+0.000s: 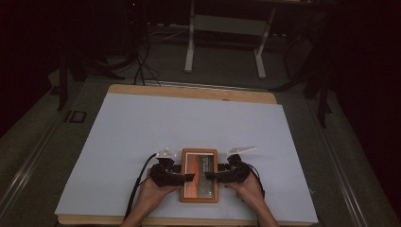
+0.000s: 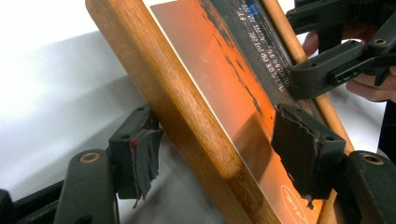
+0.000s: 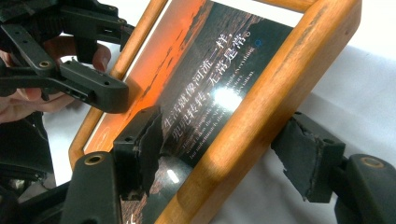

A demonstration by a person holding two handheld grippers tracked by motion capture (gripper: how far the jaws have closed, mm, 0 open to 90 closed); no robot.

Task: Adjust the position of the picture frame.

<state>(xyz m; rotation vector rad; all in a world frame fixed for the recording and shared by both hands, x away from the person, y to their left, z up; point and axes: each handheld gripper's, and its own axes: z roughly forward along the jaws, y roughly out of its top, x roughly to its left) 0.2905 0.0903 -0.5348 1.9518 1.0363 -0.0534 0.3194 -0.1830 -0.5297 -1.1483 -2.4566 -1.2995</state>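
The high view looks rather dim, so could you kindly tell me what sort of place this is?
Probably a lab or recording workspace: a wooden table under a pale sheet, cables on the floor, and a metal stand behind it in a dark room.

1. The high view looks forward and down from above the person's side of the table (image 1: pixel 142 123), far enough to take in its whole top.
2. Each gripper view sits low and very close — looking along its own jaws.
3. All three share the wooden picture frame (image 1: pixel 199 175) (image 2: pixel 187 116) (image 3: pixel 261 107) — each gripper view from an opposite side.
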